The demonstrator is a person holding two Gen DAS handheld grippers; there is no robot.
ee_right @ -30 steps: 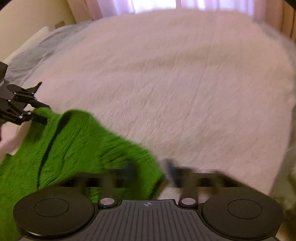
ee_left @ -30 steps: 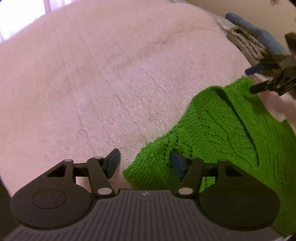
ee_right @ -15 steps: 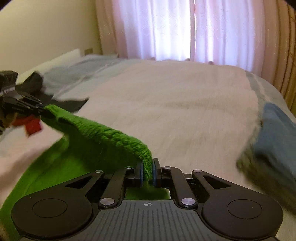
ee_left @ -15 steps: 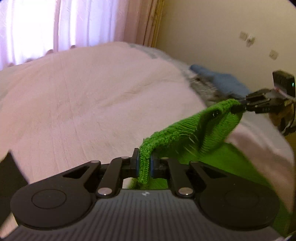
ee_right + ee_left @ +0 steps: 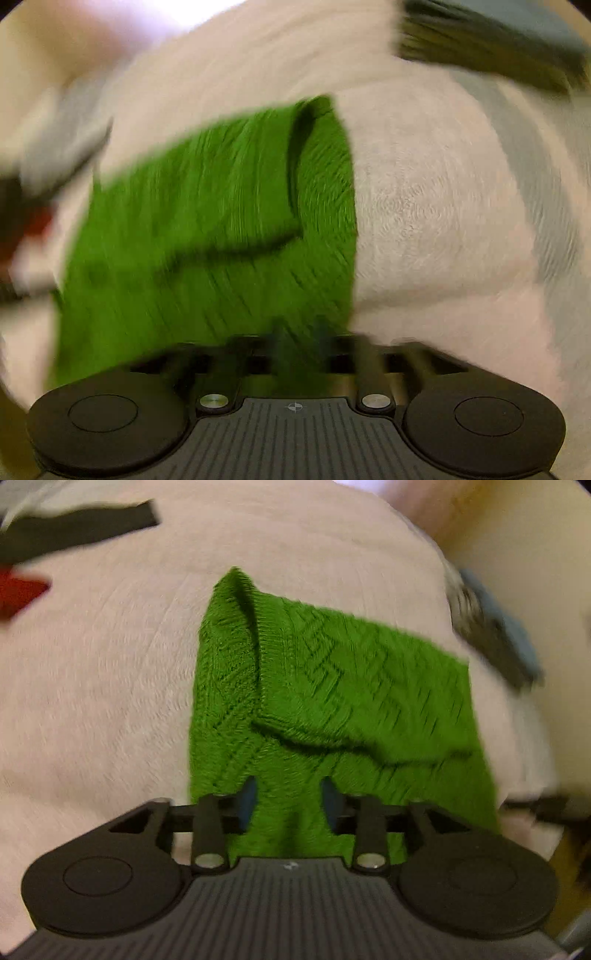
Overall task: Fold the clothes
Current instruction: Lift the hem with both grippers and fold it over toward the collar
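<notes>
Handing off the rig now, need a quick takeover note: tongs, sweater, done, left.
Left tongs: jaws opening, green sweater between the pads, not pinched.
Right tongs: blurred, jaws opening, over the sweater's near edge.
Sweater lies on the pink bedspread, one part folded over onto itself.
Done: that fold is laid down.
Left: probably smooth it, make any further folds, then move on to other clothes.

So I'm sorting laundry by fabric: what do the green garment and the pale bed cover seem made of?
Green garment: looks like a chunky matte yarn knit, with ribbed edge and raised zigzag stitches; fibre unclear.
Pale bed cover: seems a soft matte woven textile with faint embossed swirls.
</notes>
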